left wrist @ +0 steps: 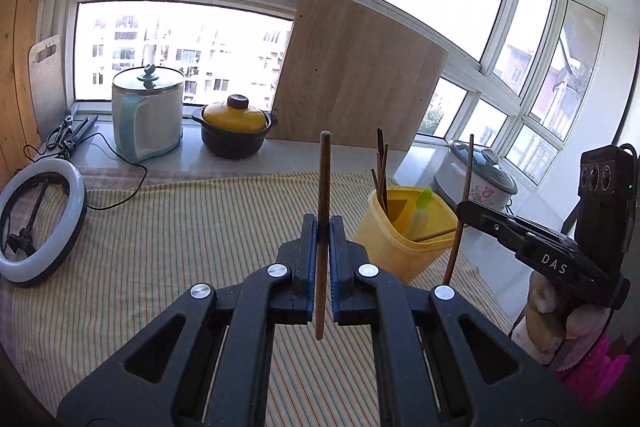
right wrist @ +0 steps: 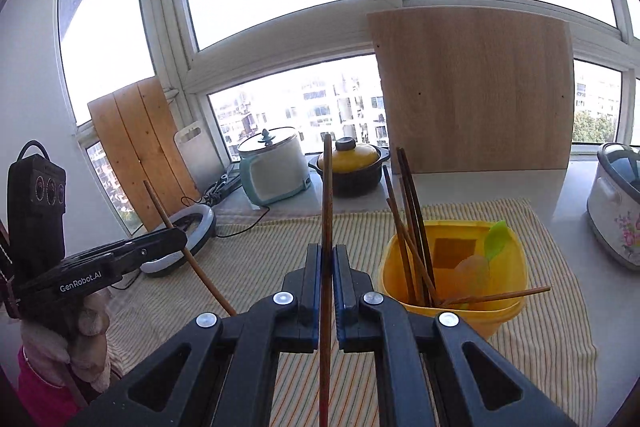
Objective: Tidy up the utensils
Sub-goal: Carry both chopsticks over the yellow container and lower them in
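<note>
Evidently each claw was clamped mid-shaft on one upright wooden chopstick: left gripper (left wrist: 322, 227), right gripper (right wrist: 328, 259). Light, stiff, slippery sticks; the yellow holder (right wrist: 452, 267) stood right, nearby.

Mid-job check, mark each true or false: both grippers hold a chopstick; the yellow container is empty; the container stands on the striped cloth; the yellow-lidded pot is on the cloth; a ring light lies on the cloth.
1. Both grippers hold a chopstick. True: the left gripper and the right gripper are each shut on a chopstick.
2. The yellow container is empty. False: it holds several chopsticks and a green utensil.
3. It stands on the striped cloth. True.
4. The yellow-lidded pot is on the cloth. False: on the windowsill.
5. A ring light lies on the cloth. True.
</note>
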Demonstrator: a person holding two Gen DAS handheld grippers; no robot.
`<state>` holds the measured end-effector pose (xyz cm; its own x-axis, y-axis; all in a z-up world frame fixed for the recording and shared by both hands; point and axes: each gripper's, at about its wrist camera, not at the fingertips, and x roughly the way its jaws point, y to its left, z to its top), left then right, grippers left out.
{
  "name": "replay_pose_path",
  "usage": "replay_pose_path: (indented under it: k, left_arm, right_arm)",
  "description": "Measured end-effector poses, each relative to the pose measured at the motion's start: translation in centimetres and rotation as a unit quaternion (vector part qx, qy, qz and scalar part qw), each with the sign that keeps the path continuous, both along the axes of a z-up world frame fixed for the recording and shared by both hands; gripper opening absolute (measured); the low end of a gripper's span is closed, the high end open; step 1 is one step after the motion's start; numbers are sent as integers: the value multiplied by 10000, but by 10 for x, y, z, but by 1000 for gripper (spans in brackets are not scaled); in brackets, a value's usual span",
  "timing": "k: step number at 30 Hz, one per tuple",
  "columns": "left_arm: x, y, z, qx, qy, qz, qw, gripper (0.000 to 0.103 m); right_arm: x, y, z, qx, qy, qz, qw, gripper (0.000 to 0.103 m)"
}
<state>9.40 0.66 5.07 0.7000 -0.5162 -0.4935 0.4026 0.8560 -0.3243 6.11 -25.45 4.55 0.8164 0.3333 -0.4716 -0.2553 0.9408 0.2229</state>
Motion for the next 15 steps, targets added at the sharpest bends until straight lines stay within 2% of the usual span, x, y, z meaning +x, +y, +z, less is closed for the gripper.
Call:
replay_pose_path:
  k: [6, 10, 15]
  left_arm:
    - [4, -11, 19, -132, -162, -112, 9997, 3]
    - [5, -18, 30, -328, -265, -162, 9990, 3]
    - [12, -35, 40, -388, -319, -306, 9983, 3]
  right_arm:
    - [0, -28, 24, 109, -266, -277, 9992, 3]
    - [7, -40, 33, 93, -370, -432, 9983, 3]
    - [17, -52, 43, 133, -458, -571, 9972, 3]
